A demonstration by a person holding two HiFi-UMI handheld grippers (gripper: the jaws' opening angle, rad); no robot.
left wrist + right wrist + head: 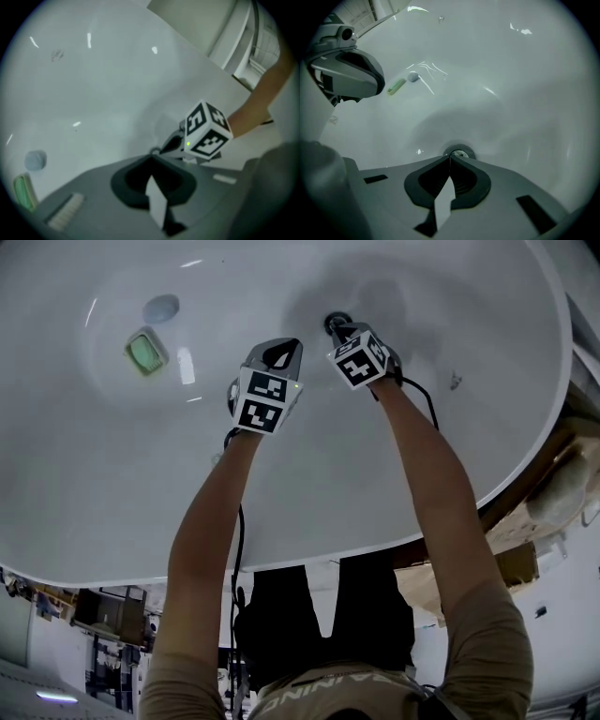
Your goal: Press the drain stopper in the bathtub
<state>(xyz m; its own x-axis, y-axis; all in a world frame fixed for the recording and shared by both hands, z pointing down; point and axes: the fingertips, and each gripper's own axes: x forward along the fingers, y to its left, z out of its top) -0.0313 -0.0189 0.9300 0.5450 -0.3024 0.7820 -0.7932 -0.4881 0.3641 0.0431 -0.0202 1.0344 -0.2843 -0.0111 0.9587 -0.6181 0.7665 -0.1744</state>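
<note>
Shirt lettering point(330, 688) perhaps "AINING", left claw point(151, 157) closed, empty, right claw point(450, 157) closed, tips by drain stopper point(461, 153), white bathtub point(94, 484)

White bathtub point(112, 502), green block point(147, 351), pale blue disc point(161, 307).

The head camera looks steeply down into the bathtub point(84, 512) from well above it. The right tongs' point(450, 157) camera sits low, facing the tub floor, very near the drain stopper point(460, 153). The left tongs' point(151, 157) camera faces across the tub and catches the right tongs side-on. All 3 views share the green object point(146, 351) on the tub floor.
</note>
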